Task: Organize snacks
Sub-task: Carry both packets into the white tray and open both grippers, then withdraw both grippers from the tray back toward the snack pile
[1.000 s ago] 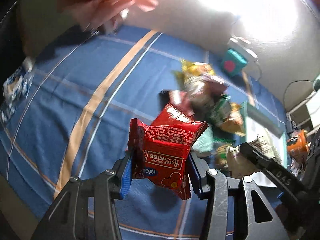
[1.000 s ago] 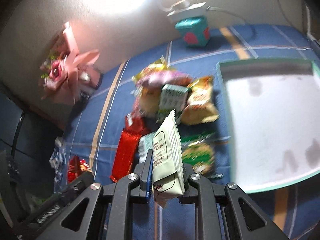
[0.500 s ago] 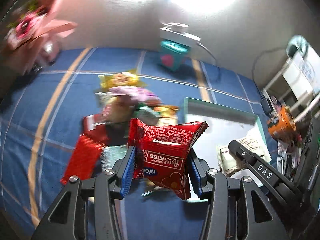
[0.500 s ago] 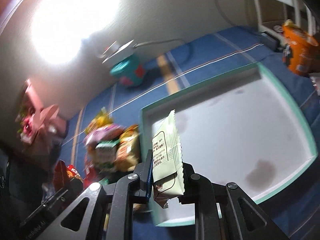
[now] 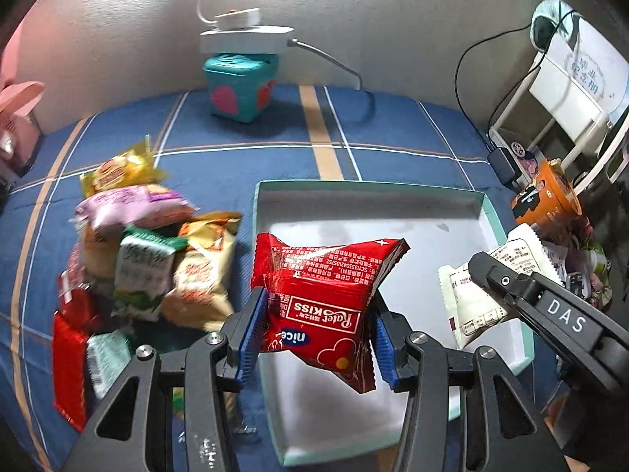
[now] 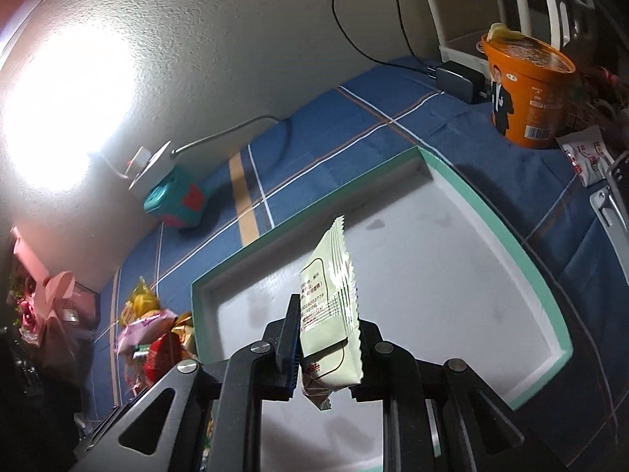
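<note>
My left gripper (image 5: 316, 334) is shut on a red "nice Rater Kiss" snack packet (image 5: 322, 299), held above the near left part of a shallow white tray with a teal rim (image 5: 487, 212). My right gripper (image 6: 326, 348) is shut on a pale green-white snack packet (image 6: 328, 306), held upright over the same tray (image 6: 511, 244). The right gripper and its packet also show at the right of the left wrist view (image 5: 483, 295). A pile of mixed snack packets (image 5: 149, 255) lies on the blue cloth left of the tray.
A teal box with a white power strip on top (image 5: 240, 86) stands by the wall. An orange instant-noodle cup (image 6: 526, 94) and a black charger (image 6: 458, 78) sit beyond the tray's right side. A pink gift bundle (image 6: 43, 306) is far left.
Both grippers have swung right from over the snack pile to above the tray, each still holding its packet. The tray now fills the view ahead of both.
</note>
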Available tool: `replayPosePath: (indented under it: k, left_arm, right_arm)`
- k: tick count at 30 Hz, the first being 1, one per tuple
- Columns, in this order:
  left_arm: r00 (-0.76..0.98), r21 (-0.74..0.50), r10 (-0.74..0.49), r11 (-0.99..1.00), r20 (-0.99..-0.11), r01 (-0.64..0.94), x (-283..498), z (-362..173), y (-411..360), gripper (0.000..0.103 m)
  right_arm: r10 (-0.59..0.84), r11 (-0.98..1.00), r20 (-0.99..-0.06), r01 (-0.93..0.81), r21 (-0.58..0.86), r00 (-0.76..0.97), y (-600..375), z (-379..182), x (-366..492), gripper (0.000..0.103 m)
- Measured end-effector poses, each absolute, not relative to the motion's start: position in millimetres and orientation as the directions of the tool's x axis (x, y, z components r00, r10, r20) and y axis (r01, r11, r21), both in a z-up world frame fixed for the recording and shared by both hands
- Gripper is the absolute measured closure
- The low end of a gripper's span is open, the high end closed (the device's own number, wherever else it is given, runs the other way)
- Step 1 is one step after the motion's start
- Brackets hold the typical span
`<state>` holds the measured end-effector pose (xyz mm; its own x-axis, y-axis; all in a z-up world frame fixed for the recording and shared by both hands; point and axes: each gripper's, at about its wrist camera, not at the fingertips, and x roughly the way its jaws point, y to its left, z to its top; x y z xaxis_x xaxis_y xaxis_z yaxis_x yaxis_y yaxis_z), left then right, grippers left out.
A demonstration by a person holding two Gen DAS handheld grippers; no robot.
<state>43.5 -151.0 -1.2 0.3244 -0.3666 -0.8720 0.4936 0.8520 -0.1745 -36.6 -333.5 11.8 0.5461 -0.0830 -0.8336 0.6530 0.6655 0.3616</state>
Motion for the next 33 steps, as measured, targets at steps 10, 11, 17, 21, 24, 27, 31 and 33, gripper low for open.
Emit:
replayPosePath:
  k: [10,11,17,21,24,27,31,33]
  left_arm:
    - [0.324,-0.168,-0.373,0.840,-0.870,0.516,55,-17,-174,0.049]
    - [0.325,-0.164,-0.369,0.841,-0.871,0.515,55,-18,-175,0.046]
    - [0.334,-0.148,-0.349,0.853,-0.876,0.501,57,-11,-171,0.038]
    - [0.347,-0.096,-0.276,0.885,-0.896,0.455,58,-4,-168,0.030]
    - [0.353,-0.063,-0.229,0.903,-0.907,0.424,61,-4,-163,0.019]
    - [0.365,-0.031,-0.191,0.916,-0.911,0.401,65,-6,-157,0.011]
    - [0.390,0.027,-0.125,0.931,-0.912,0.364,69,-11,-151,0.001]
    - [0.397,0.048,-0.103,0.935,-0.912,0.352,71,-13,-149,0.001]
  right_arm:
    - [-0.077,0.655,-0.847,0.667,0.355,0.526,-347,-6,-26,0.082]
    - [-0.076,0.656,-0.847,0.666,0.355,0.527,-348,-6,-26,0.082]
    - [-0.091,0.661,-0.857,0.675,0.329,0.507,-348,-4,-26,0.055]
    - [-0.092,0.671,-0.875,0.679,0.298,0.475,-346,-5,-25,0.041]
    - [-0.105,0.683,-0.890,0.683,0.260,0.444,-345,-7,-24,0.021]
    - [-0.118,0.687,-0.902,0.690,0.228,0.415,-346,-10,-24,0.006]
    - [-0.117,0.681,-0.908,0.698,0.222,0.403,-347,-14,-26,0.000]
    - [-0.117,0.686,-0.909,0.695,0.218,0.401,-346,-14,-25,0.000]
